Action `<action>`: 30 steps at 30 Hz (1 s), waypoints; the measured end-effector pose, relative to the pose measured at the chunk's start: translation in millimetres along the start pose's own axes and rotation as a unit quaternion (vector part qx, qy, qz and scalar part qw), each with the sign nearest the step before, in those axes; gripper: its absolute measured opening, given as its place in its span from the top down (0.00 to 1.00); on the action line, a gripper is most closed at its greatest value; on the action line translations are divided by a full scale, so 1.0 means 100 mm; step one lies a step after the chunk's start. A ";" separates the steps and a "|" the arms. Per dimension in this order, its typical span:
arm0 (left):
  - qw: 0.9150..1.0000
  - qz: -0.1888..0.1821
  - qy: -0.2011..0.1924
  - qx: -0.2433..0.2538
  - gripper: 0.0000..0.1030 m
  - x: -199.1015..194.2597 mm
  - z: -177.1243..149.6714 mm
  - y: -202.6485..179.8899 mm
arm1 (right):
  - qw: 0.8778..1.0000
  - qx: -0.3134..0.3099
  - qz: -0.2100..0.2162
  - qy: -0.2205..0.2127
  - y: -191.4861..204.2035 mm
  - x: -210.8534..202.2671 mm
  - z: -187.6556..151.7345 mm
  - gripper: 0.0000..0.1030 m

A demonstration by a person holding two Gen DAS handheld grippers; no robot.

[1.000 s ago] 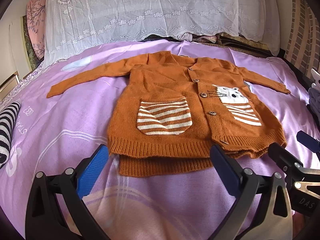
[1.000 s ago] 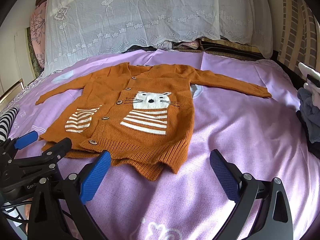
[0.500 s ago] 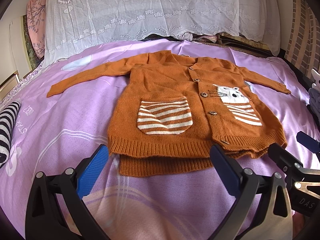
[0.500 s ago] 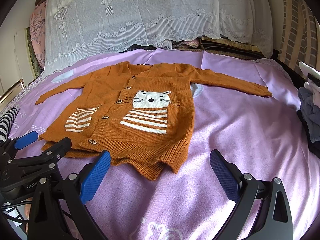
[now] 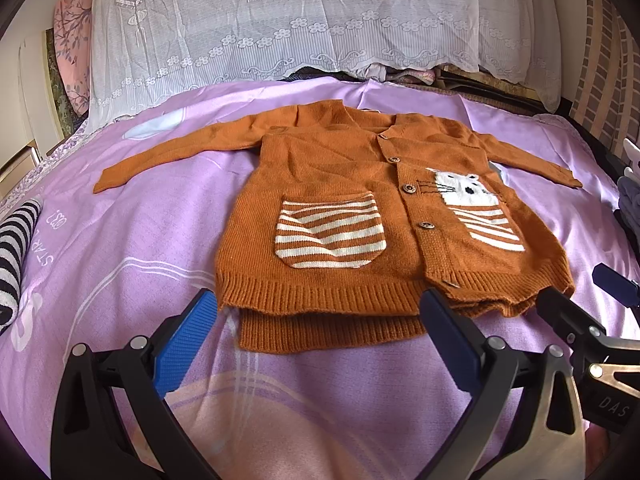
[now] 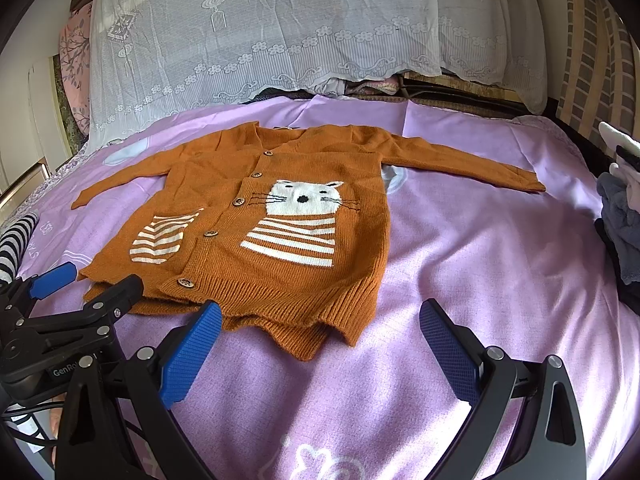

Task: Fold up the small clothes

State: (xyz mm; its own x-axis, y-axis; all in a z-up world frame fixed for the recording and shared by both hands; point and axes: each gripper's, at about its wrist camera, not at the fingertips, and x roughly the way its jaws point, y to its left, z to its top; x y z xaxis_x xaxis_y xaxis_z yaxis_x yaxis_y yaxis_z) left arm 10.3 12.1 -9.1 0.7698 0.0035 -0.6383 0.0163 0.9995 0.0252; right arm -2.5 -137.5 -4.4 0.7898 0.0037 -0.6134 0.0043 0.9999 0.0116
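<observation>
In the left wrist view, the left gripper (image 5: 316, 340) was spread wide, its two blue fingers (image 5: 186, 340) holding nothing and hanging just above the purple bed sheet (image 5: 120, 240) at 6 o'clock of the picture. The orange cardigan (image 5: 340, 208) lay flat on the sheet toward 12 o'clock from the gripper, buttoned, with its ribbed hem just past the fingertips; the right finger stood in front of the hem, and whether it touched the knit could not be told. A striped pocket (image 5: 330, 236) showed on the front, and a white cat face (image 5: 464, 188) sat toward 2 o'clock. One sleeve ran out toward 9 o'clock, the other toward 3 o'clock. A black and white striped cloth (image 5: 16, 248) lay at the 9 o'clock edge, and a white lace cover (image 5: 300, 20) hung at 12 o'clock. The right gripper (image 5: 580, 300) came in at 4 o'clock, near the hem corner. In the right wrist view, the right gripper (image 6: 320, 344) was also spread apart and empty, over bare sheet (image 6: 480, 260). The cardigan (image 6: 280, 216) lay toward 11 o'clock, its hem corner between the two fingers but farther away. The left gripper (image 6: 92, 284) showed at 8 o'clock, open, beside the hem. A pile of grey clothes (image 6: 620, 232) sat at 3 o'clock
</observation>
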 end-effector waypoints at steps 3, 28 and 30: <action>1.000 0.000 0.000 0.000 0.04 0.00 0.00 0.00 | 1.000 0.000 0.000 0.000 0.00 0.00 0.00 0.03; 1.000 -0.001 0.003 -0.003 0.04 0.03 -0.05 0.03 | 1.000 0.002 0.001 0.003 -0.01 0.02 0.00 0.03; 1.000 -0.001 0.003 -0.003 0.04 0.03 -0.05 0.03 | 1.000 0.002 0.001 0.003 -0.01 0.03 0.00 0.03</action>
State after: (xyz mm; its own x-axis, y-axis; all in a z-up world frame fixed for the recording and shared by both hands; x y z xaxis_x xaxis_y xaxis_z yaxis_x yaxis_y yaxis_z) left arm 9.7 14.8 -14.6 0.7661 0.0018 -0.6427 0.0145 0.9997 0.0201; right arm -0.6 -138.5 -6.2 0.7857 0.0067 -0.6186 0.0044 0.9999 0.0165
